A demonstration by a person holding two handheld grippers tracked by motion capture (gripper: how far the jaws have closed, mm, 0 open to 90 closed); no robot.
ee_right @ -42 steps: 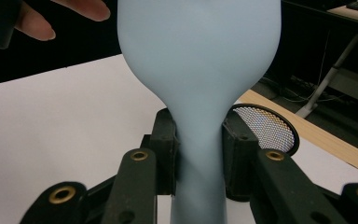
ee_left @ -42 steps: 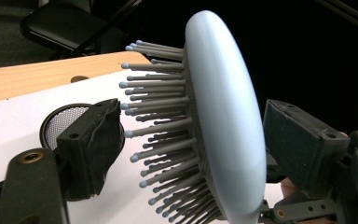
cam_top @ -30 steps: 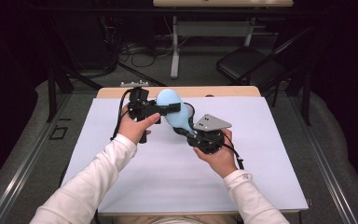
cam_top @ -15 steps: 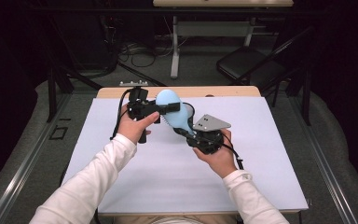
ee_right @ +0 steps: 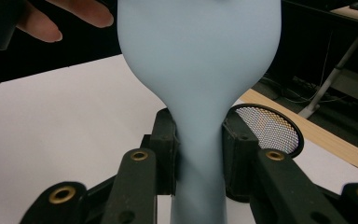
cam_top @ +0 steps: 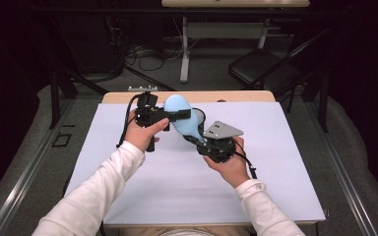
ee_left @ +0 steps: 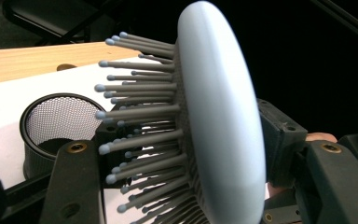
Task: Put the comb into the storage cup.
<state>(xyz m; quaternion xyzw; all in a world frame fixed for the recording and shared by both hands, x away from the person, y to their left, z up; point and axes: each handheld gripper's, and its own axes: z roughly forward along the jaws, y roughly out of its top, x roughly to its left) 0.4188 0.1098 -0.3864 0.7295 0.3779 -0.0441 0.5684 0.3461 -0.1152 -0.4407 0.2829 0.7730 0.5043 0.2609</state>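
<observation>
A light-blue hairbrush (cam_top: 178,109) hangs above the white table between both grippers. My right gripper (cam_top: 195,138) is shut on its narrow neck (ee_right: 199,140), one black pad on each side. My left gripper (cam_top: 175,114) is shut on the oval head (ee_left: 219,107): one jaw sits among the grey bristles (ee_left: 135,116) and the other presses on the smooth back. In the right gripper view the brush's back (ee_right: 200,51) faces the camera, and fingers of the person's left hand (ee_right: 74,16) show at top left.
A black mesh cup (ee_left: 56,121) stands upright on the white sheet just behind the brush, near the table's wooden far edge (cam_top: 236,96). Bare sheet (cam_top: 275,162) spreads to the right and front. A dark chair (cam_top: 261,69) and desk legs stand beyond the table.
</observation>
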